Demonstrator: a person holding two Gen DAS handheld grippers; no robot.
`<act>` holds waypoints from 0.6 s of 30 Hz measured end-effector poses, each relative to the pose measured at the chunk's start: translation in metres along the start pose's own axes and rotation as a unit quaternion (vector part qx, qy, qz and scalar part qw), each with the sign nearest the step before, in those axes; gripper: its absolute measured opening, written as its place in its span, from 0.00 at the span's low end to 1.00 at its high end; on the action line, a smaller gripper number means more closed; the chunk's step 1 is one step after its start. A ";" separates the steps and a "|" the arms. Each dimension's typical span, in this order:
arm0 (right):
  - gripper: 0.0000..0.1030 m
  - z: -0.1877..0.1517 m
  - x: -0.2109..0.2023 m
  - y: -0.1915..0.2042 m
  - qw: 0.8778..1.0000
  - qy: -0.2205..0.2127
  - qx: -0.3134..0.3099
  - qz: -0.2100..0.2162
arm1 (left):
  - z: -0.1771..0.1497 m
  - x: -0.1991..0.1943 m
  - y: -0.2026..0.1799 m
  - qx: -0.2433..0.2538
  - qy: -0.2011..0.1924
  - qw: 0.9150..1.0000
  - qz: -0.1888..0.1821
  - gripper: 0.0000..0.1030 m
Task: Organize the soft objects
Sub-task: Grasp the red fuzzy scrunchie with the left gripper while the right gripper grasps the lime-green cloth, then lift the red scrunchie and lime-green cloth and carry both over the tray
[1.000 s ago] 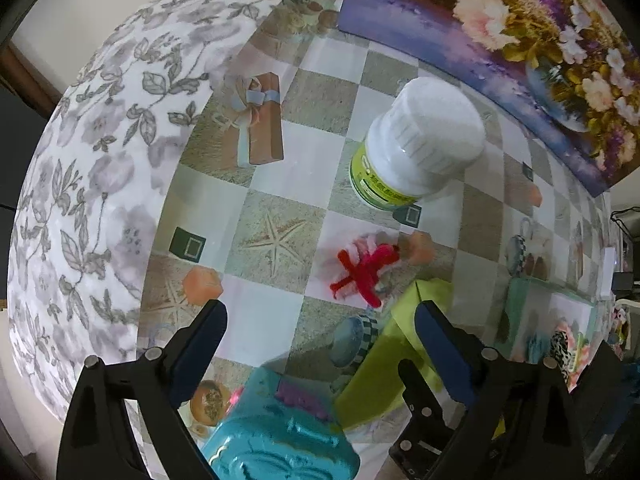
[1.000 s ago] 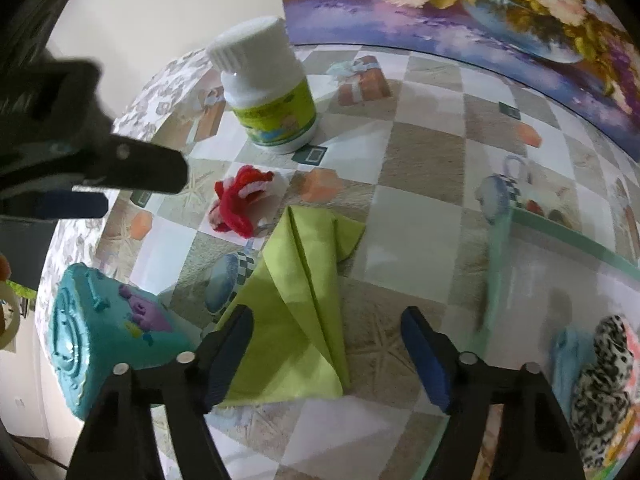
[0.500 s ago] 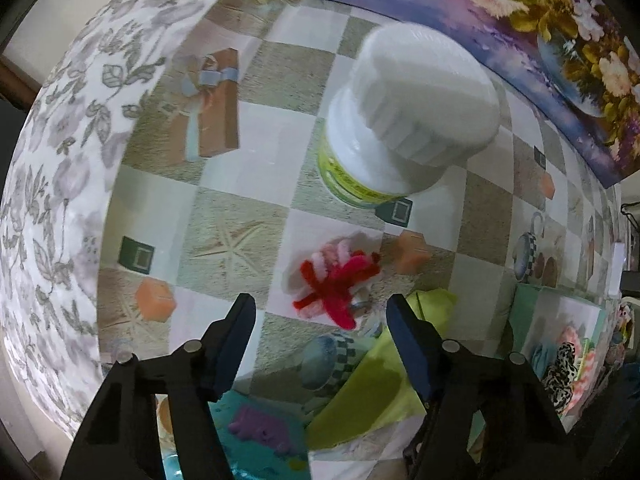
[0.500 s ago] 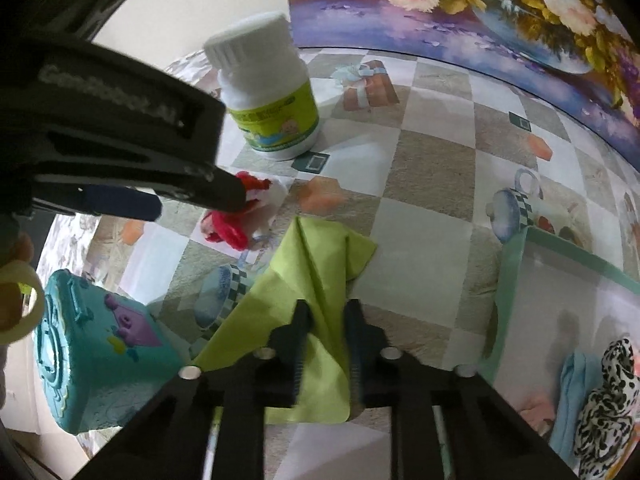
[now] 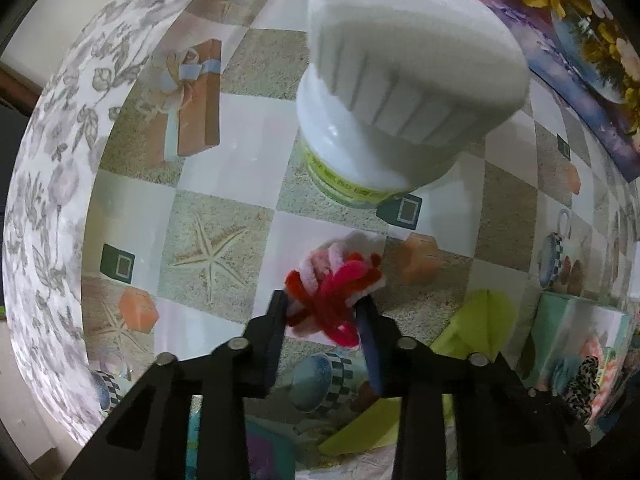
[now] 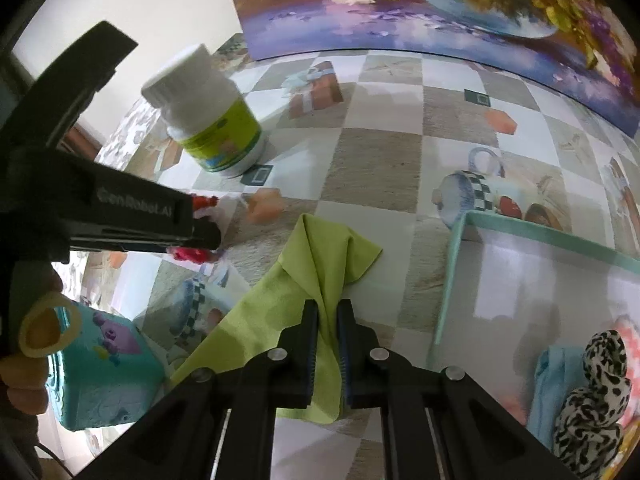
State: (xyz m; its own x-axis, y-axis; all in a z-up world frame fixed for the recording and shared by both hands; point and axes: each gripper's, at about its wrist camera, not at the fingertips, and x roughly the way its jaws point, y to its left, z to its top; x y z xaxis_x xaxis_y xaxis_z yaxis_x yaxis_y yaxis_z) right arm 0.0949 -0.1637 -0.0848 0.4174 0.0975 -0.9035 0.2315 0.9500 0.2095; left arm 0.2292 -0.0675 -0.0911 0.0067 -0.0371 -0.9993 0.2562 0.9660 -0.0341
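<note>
Pinching green cloth (image 6: 320,264), right gripper (image 6: 328,312); left gripper (image 5: 324,304) closing around pipe-cleaner bundle (image 5: 332,292).

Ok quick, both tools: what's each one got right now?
Left tool: jaws have just been closing, shut on the red and pink pipe-cleaner bundle.
Right tool: shut on the green cloth.

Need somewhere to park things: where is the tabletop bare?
Bare: checked cloth between the white plastic bottle, the flower painting and the mint tray. Crowded: around the green cloth, red fuzzy bundle and teal box.
</note>
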 end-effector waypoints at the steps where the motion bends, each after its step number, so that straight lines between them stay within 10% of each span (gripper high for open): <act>1: 0.10 0.000 0.000 -0.002 1.000 0.000 0.003 0.002 | 0.000 0.000 -0.002 0.001 -0.001 1.000 0.002 0.30; 18: 0.06 -0.001 -0.029 -0.002 0.998 -0.010 0.028 0.063 | -0.038 -0.020 0.003 -0.026 -0.044 0.998 -0.031 0.25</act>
State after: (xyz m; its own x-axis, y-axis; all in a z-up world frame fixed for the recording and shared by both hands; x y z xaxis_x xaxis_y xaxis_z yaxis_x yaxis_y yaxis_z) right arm 0.0816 -0.1681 -0.0591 0.4645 0.2089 -0.8606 0.2245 0.9123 0.3426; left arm 0.1935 -0.0545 -0.0721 0.0777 -0.1163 -0.9902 0.2085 0.9731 -0.0980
